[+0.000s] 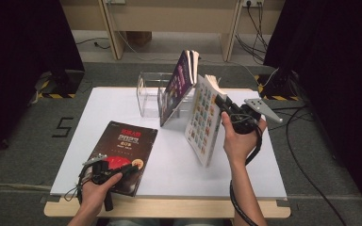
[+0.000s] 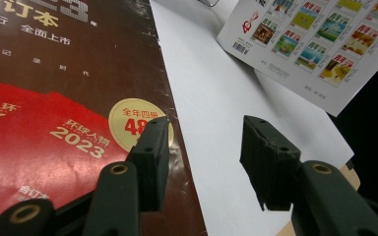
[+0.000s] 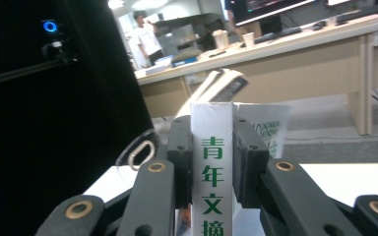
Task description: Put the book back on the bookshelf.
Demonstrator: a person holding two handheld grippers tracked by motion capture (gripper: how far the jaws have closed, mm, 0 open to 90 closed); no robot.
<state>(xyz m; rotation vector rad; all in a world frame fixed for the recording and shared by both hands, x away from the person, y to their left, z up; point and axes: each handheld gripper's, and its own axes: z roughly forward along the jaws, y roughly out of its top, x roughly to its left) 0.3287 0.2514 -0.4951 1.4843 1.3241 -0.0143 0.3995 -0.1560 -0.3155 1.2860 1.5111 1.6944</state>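
right gripper (image 1: 222, 101) lifts a white bound magazine volume (image 1: 202, 120) by its spine

its jaws pinch the spine (image 3: 212, 167), holding the volume tilted above the white tabletop (image 1: 179, 165), just right of a purple book (image 1: 180, 84) leaning on the clear acrylic stand (image 1: 148, 94). left gripper (image 1: 134, 167) rests with jaws spread and nothing between them, one pad (image 2: 152, 157) over the dark red 2023 magazine (image 1: 122, 150) lying flat.

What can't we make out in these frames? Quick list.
- White book, right gripper view: the right gripper, shut on the spine, covers both covers; the bottom edge cuts off the spine's title.
- Dark magazine, left gripper view: title cropped by the top and left edges.
- Clear acrylic stand, high view: the leaning book hides its right part.
- Background desks, right gripper view: blurred.
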